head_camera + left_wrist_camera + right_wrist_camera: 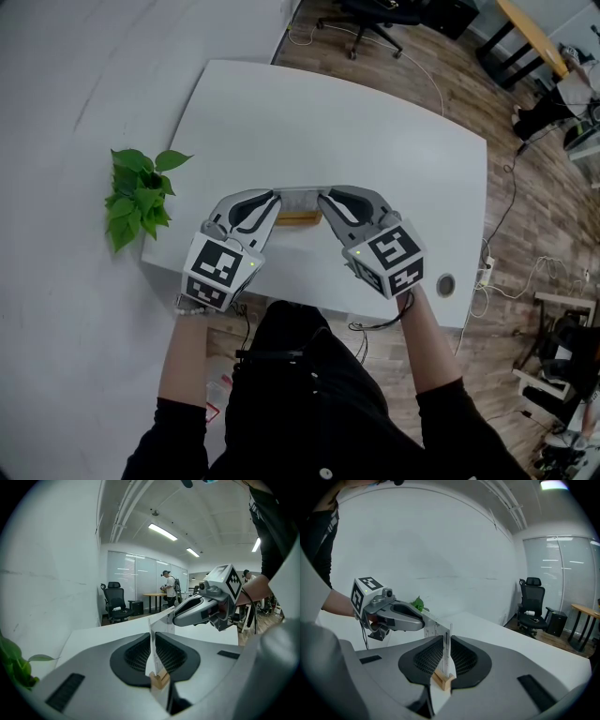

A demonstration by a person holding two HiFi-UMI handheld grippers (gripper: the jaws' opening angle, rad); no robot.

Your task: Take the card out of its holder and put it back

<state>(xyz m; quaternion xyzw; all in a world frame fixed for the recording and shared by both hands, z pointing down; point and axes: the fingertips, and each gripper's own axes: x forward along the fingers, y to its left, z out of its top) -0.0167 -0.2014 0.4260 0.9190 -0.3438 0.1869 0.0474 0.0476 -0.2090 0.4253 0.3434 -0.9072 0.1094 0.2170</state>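
Filling most of the head view, a white table [328,122] carries the work near its front edge, with a potted plant [139,195] off its left side. Left gripper [275,202] and right gripper [323,202] face each other, each with its jaws pressed onto one end of the card [300,201]. That card stands upright on edge between them, its lower edge seated in the slot of a small wooden holder [298,219] on the table.
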